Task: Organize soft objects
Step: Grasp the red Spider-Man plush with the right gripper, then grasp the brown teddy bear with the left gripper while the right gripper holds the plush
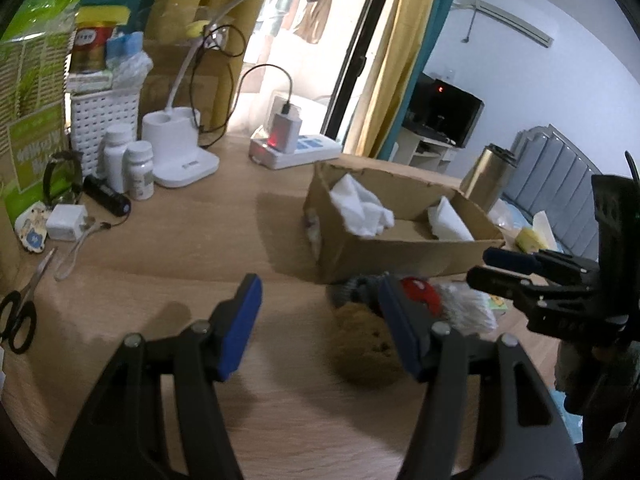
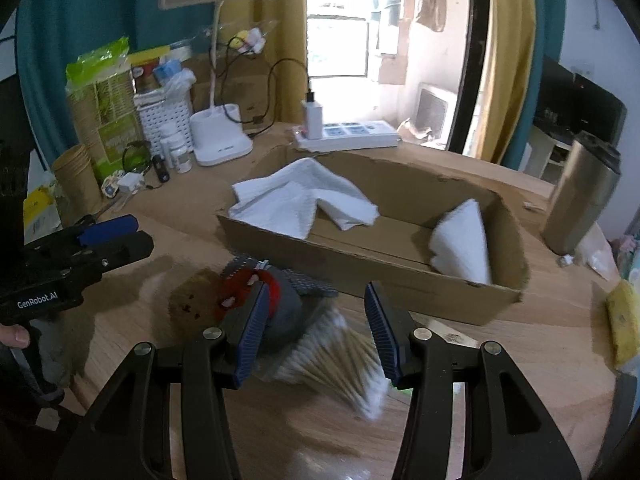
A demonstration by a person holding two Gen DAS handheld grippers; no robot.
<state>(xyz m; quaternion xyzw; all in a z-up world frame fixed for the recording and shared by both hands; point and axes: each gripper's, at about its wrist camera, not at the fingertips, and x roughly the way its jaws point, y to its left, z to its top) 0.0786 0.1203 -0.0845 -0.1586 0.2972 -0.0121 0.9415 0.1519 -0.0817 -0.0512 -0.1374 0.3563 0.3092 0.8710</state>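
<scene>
A cardboard box [image 1: 400,254] [image 2: 360,270] on the wooden table holds a crumpled white cloth [image 1: 362,206] [image 2: 300,200] and a folded white cloth [image 1: 448,218] [image 2: 464,240]. In front of it lie a brown sponge [image 1: 360,350] [image 2: 190,298], a grey knitted piece with red trim [image 1: 418,294] [image 2: 280,304] and a pack of cotton swabs [image 1: 468,308] [image 2: 336,364]. My left gripper [image 1: 320,328] is open over bare table, its right finger beside the sponge. My right gripper [image 2: 318,336] is open, hovering over the blurred swab pack, not gripping it.
Far left stand a white desk lamp [image 2: 220,144], pill bottles [image 1: 128,168], a white basket [image 1: 104,120], scissors [image 1: 20,312] and a power strip [image 2: 348,134]. A steel flask [image 2: 580,196] stands right of the box. A yellow sponge [image 2: 622,320] lies at the right edge.
</scene>
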